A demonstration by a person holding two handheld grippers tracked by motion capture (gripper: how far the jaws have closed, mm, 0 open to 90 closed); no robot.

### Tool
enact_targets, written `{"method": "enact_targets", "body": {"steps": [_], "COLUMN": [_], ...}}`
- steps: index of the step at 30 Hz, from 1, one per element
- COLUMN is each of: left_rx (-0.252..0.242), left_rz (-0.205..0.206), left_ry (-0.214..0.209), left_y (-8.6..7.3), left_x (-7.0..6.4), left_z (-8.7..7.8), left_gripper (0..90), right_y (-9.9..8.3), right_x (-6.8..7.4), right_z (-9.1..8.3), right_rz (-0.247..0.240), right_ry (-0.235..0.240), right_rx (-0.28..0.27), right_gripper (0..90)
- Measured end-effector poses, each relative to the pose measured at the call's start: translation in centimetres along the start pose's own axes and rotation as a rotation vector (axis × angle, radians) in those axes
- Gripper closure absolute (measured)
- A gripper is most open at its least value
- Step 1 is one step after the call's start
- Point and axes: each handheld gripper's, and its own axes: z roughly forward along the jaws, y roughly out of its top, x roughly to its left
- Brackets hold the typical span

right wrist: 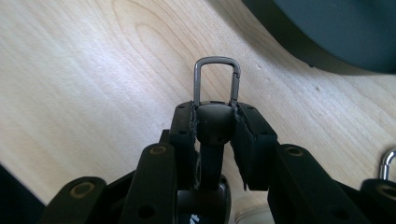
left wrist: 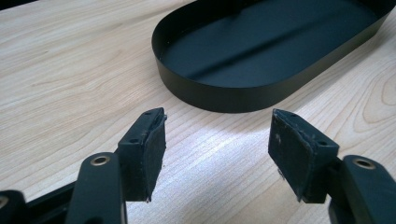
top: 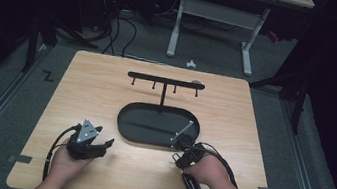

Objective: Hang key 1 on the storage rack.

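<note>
My right gripper (top: 180, 156) is near the table's front, just off the right end of the black oval tray (top: 123, 127). In the right gripper view its jaws (right wrist: 215, 123) are shut on the dark head of a key-ring clip, and the grey metal snap loop (right wrist: 217, 77) sticks out past the fingertips. A black key fob (top: 192, 185) hangs from it below the hand. My left gripper (top: 102, 145) rests at the front left, open, with nothing between its pads (left wrist: 152, 154), facing the tray's wall (left wrist: 224, 93).
A black T-shaped stand (top: 165, 80) with several small hooks rises from the tray's back edge. A slim silvery piece (top: 184, 130) lies in the tray's right end. A second metal ring (right wrist: 387, 161) shows beside my right jaws. Bare wood surrounds the tray.
</note>
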Motion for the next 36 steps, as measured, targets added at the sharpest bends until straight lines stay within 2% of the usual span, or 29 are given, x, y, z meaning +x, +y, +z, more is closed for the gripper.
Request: {"method": "enact_targets", "body": {"steps": [13, 19, 25, 28, 36], "left_rx": [0.023, 0.021, 0.023, 0.024, 0.029], "left_rz": [0.009, 0.006, 0.013, 0.014, 0.017], "left_ry": [-0.012, -0.022, -0.026, -0.026, -0.031], "left_y": [-0.1, 0.0, 0.0, 0.0, 0.0], "left_x": [-0.2, -0.3, -0.4, -0.4, -0.4], "left_z": [0.4, 0.4, 0.4, 0.4, 0.4], "left_gripper": [37.2, 37.4, 37.4, 37.4, 37.9], "right_y": [-2.4, -3.0, -2.5, -1.9, 0.0], "right_x": [-0.5, -1.0, -0.9, -1.0, -0.9], "right_z": [-4.0, -6.1, -7.5, -8.1, -8.9], "right_rz": [0.029, 0.04, 0.036, 0.034, 0.019], "right_ry": [0.0, -0.023, -0.037, -0.057, -0.071], "right_rx": [-0.135, -0.178, -0.208, -0.223, -0.24], "right_gripper": [70.5, 70.5, 70.5, 70.5, 70.4]}}
